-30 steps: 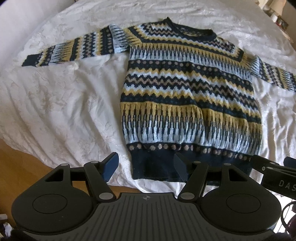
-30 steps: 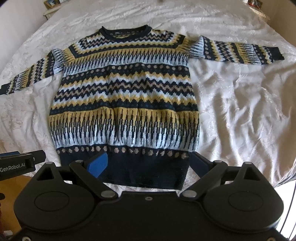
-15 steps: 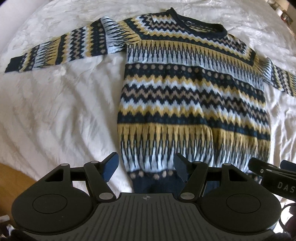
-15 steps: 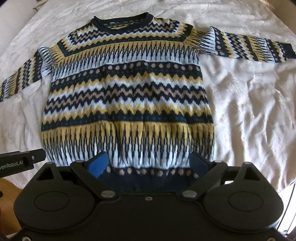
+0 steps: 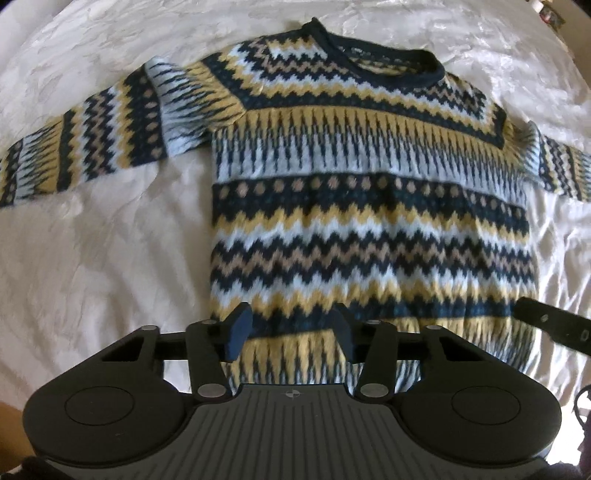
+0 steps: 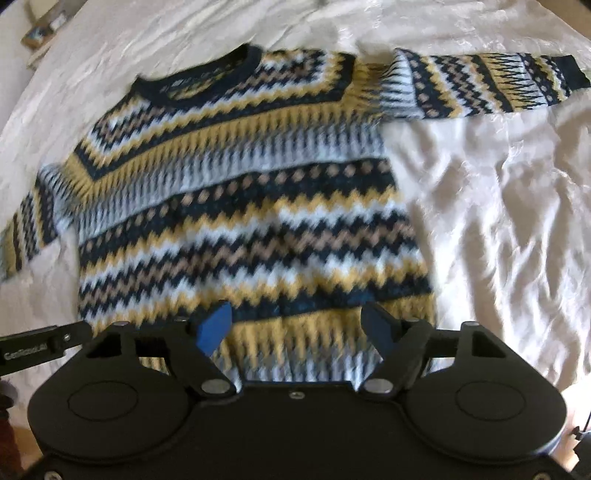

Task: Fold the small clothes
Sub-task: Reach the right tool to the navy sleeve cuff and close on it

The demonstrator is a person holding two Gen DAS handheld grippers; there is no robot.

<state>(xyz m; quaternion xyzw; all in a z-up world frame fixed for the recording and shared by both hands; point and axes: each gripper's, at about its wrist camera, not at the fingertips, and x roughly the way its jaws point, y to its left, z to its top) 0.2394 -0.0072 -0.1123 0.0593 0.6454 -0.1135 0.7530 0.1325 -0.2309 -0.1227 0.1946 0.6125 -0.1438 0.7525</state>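
A patterned knit sweater [image 5: 369,221] in navy, yellow, tan and pale blue lies flat, face up, on a white bedspread [image 5: 92,258], with its neck away from me and both sleeves spread out sideways. It also shows in the right wrist view [image 6: 251,221]. My left gripper [image 5: 290,330] is open and empty, above the lower left part of the sweater body. My right gripper [image 6: 297,326] is open and empty, above the lower part of the body. The hem is hidden under both gripper bodies.
The left sleeve [image 5: 92,140] reaches to the left, the right sleeve [image 6: 491,85] to the right. The other gripper's tip [image 5: 550,328] shows at the right edge of the left wrist view. Small items [image 6: 44,29] lie at the far left bed edge.
Both grippers have moved forward over the sweater, from its hem toward its middle. The hem has gone out of sight. Both stay open.
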